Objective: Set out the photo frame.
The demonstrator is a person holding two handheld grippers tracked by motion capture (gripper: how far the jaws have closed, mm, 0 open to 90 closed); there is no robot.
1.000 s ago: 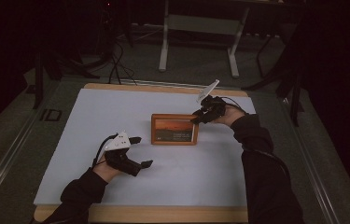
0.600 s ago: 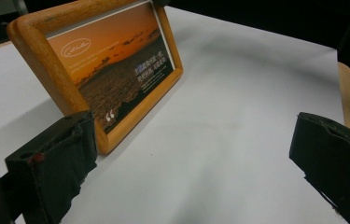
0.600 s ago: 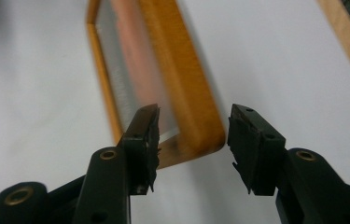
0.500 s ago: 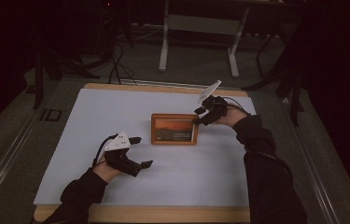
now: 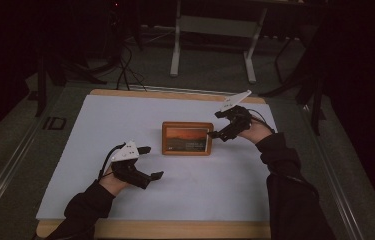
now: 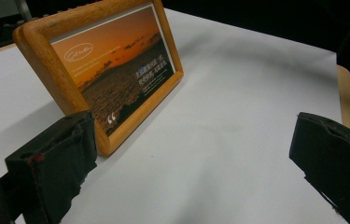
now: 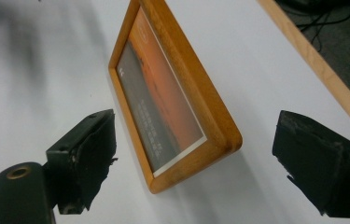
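A wooden picture frame (image 5: pixel 187 138) with an orange sunset print stands leaning back near the middle of the white table. My right gripper (image 5: pixel 214 125) hovers just off its right edge; its jaws have just been opening and stand wide. In the right gripper view the frame's (image 7: pixel 172 93) corner lies ahead of the gripper (image 7: pixel 196 158), and neither pad touches it. My left gripper (image 5: pixel 154 162) rests at the front left of the frame, open. Its own view shows the frame (image 6: pixel 116 70) just beyond the left jaw, and nothing sits in the gripper (image 6: pixel 191 158).
The white sheet (image 5: pixel 125 115) covers a wooden tabletop whose bare rim (image 5: pixel 175 229) runs along the front. Beyond the far edge, metal desk legs (image 5: pixel 176 50) and cables (image 5: pixel 125 70) stand on the dark floor.
The right gripper has opened and drawn back to the right, off the frame's upper right corner. The frame stays standing. The left gripper has not moved.
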